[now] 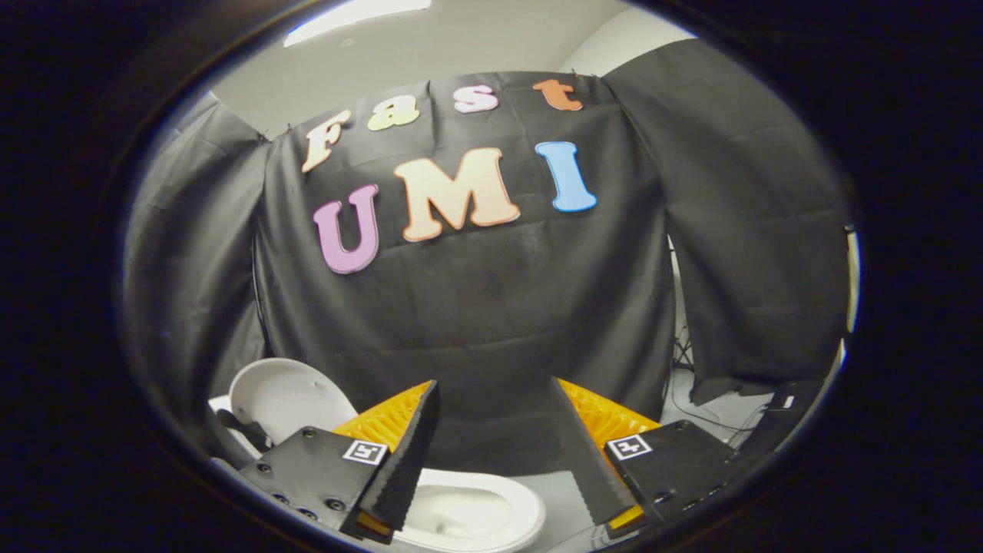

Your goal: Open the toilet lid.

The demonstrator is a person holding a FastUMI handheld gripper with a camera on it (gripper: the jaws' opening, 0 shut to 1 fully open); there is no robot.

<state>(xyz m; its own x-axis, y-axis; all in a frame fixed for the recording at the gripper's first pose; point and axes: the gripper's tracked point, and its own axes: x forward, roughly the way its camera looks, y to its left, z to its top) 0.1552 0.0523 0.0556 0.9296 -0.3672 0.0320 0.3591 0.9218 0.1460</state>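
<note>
Behind everything hangs the booth's wall [491, 307], a black cloth in several draped panels that closes off the far side from about nine o'clock round to three o'clock. Above it, at twelve o'clock, a pale ceiling [261, 84] shows with a bright strip light [357, 15] near its top. At roughly four o'clock, past the right-hand cloth panel, a slice of pale floor [710, 411] carries some thin dark cables [683, 353] (too small to tell more about them).

Next in size is the toilet, low down below the cloth. Its white bowl and seat rim [507, 499] sit at about six o'clock, just ahead of and partly under the left finger, with the open hollow of the bowl visible. The toilet lid [280, 395] stands raised at about eight o'clock, a white rounded oval tilted up and back toward the cloth, well clear of the seat rim; its lower edge is hidden behind the gripper's left body, so I cannot tell how it meets the hinge.

Nearest of all is the gripper [495, 449]. Its jaws stand wide apart, with nothing between them but the dark cloth and a bit of grey floor, and neither finger touches the lid or the rim. Each finger body carries a small square marker [365, 452].
</note>
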